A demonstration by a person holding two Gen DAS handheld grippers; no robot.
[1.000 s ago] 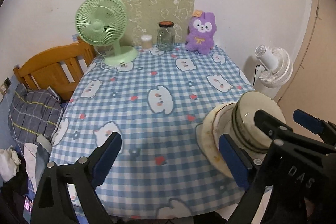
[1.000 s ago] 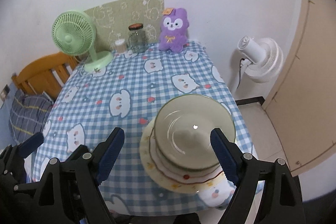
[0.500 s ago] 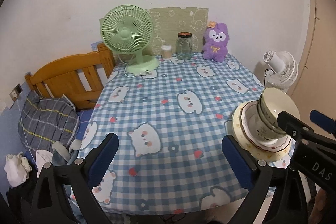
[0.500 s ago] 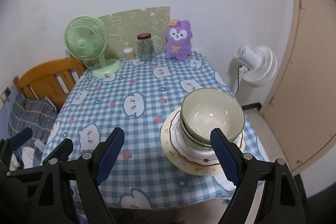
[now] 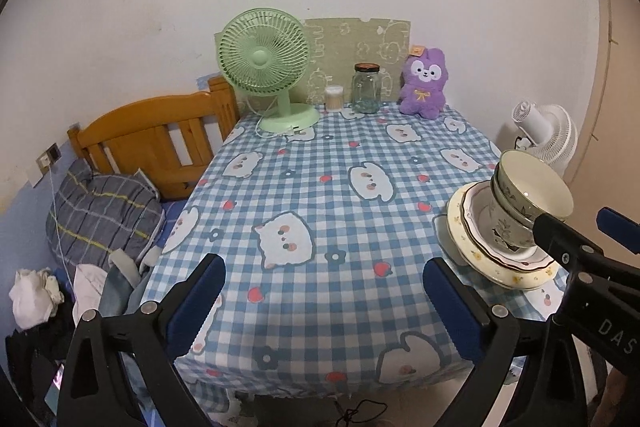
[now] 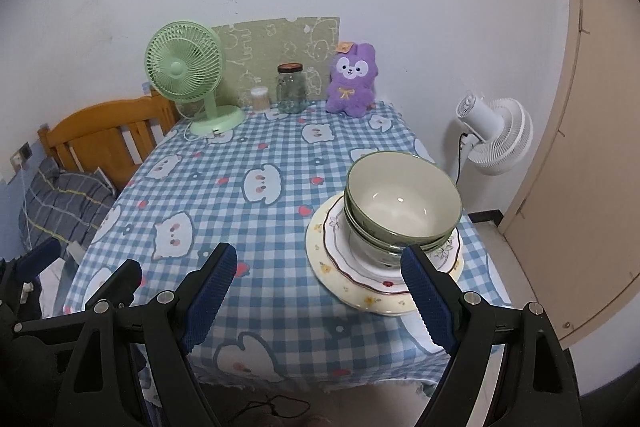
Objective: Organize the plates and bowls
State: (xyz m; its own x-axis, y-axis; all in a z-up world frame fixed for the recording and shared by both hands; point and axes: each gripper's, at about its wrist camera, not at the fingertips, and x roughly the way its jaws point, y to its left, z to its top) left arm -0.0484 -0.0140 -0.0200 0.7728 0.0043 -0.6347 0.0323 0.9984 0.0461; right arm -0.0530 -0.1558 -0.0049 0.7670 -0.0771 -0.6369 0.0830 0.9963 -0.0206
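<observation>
hidden: lower bowls [image 6: 384, 247] inside the stack | cut off: bedding [image 5: 100, 215] at left edge | unreadable: jar [image 5: 366, 89] contents

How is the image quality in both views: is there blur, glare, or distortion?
Left wrist view: sharp, evenly lit, fisheye bends the door frame and darkens the corners; a small glint sits in the top bowl. Right wrist view: equally sharp, same curved edges, with a soft highlight inside the top bowl and only faint shadows on the tablecloth.
</observation>
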